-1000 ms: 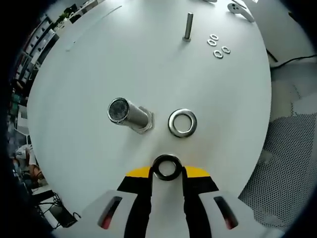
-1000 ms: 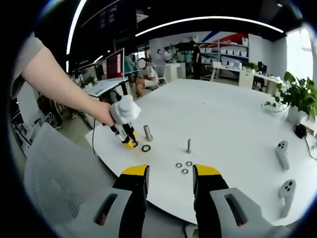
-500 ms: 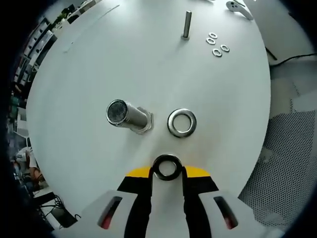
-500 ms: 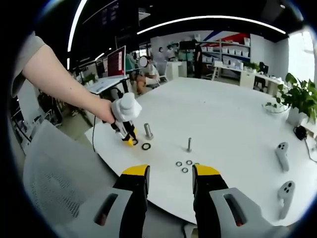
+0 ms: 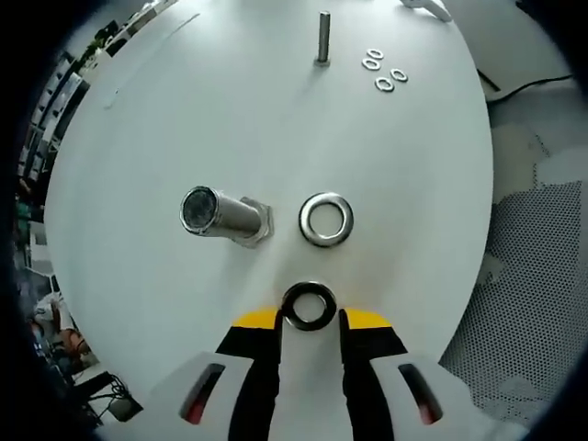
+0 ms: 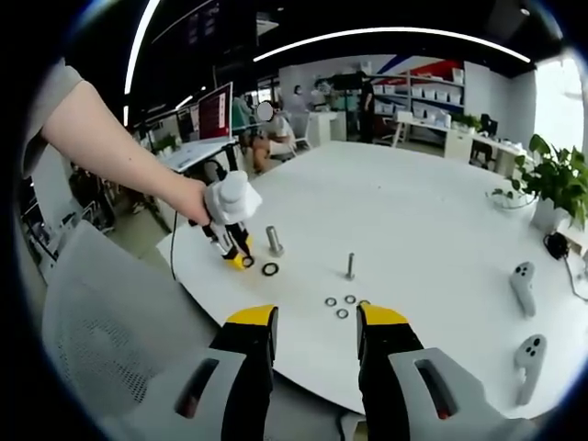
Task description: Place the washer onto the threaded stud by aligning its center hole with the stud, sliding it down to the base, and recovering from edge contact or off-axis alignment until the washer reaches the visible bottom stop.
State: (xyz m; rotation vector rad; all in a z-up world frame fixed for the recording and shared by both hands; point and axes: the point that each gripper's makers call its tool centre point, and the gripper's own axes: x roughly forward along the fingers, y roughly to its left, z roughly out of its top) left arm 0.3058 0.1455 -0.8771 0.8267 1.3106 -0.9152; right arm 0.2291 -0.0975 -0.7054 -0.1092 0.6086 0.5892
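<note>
left tongs (image 5: 310, 317) clamped on a dark metal ring washer (image 5: 310, 306) above the white bench (image 5: 184, 110), near its edge; right tongs (image 6: 315, 323) apart.

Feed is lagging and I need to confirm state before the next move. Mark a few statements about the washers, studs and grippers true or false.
1. The left gripper holds a dark washer between its jaws. True.
2. A second large washer is already seated on the thick stud. False: it lies flat on the table, beside that stud's base.
3. Three small washers lie near the thin stud. True.
4. The right gripper is clamped on a small washer. False: its jaws stand apart with nothing between them.
5. The held washer is over the thick stud's tip. False: it is off to the side of it.
</note>
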